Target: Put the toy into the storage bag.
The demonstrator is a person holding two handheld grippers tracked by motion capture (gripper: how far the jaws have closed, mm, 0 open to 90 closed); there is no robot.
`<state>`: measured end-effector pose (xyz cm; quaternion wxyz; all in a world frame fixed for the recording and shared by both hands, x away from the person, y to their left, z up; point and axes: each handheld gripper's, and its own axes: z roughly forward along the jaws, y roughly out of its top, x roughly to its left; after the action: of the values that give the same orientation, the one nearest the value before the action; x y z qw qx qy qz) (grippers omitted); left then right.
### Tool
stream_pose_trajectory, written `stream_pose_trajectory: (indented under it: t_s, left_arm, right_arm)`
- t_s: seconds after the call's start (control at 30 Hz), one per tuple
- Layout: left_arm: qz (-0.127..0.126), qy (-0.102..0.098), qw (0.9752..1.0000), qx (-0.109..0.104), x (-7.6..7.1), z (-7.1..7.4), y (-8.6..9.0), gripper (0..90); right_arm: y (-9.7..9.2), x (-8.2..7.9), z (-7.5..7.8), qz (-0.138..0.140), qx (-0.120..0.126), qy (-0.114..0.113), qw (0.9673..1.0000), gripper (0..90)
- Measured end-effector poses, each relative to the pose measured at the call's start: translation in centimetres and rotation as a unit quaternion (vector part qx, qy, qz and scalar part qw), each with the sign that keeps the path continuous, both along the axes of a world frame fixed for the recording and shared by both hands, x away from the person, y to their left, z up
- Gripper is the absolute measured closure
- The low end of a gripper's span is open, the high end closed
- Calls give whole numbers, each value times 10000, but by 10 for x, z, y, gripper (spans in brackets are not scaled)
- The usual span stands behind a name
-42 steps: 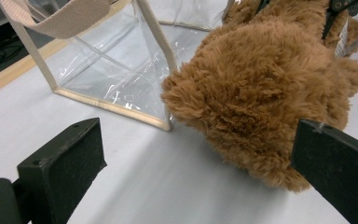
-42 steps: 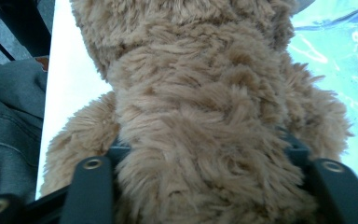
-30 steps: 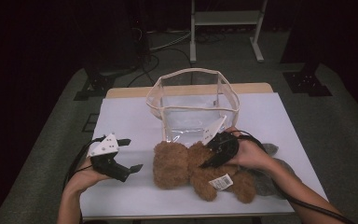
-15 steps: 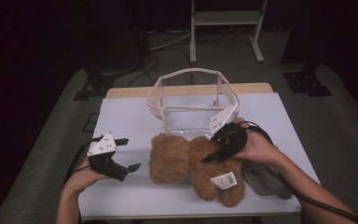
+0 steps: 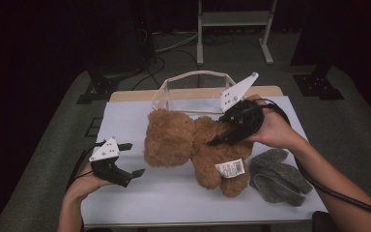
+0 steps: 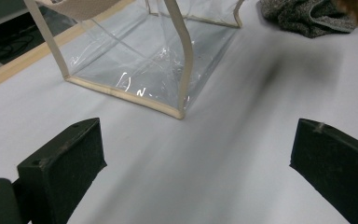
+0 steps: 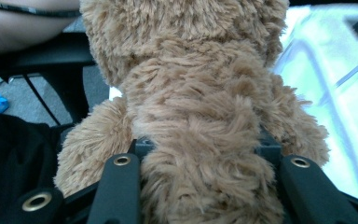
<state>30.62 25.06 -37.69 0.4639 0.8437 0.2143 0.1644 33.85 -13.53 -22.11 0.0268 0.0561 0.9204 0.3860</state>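
Brown plush teddy bear [image 5: 193, 145]: soft, light, compressible; grip torso. Right gripper [image 5: 222, 137] clamps bear's body. Left gripper [image 5: 131, 159] jaws wide, empty.

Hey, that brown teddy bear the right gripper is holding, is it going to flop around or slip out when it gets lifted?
The teddy bear is probably soft and light: its plush bulges between the right gripper fingers. Its head and legs hang unsupported, so they will likely droop and swing. Thick fur squeezed at the body suggests a slip is unlikely.

Each black tool [image 5: 128, 173] carries a white three-cornered plate and black cable.
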Motion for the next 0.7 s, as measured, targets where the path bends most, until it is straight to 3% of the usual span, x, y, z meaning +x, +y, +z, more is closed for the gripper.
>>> stream_pose_trajectory:
  t_s: [0.17,0.33,0.7]
  left_arm:
    - [26,-17,10000,-42,0,1,3,20]
    - [8,-12,10000,-62,1,0,3,20]
    - [2,61,10000,-23,3,-3,4,20]
  right_arm:
    - [5,4,38,13,106,-109,9999,569]
    - [15,16,74,-61,9,-241,9997,567]
    - [33,62,122,-371,-52,-405,9985,567]
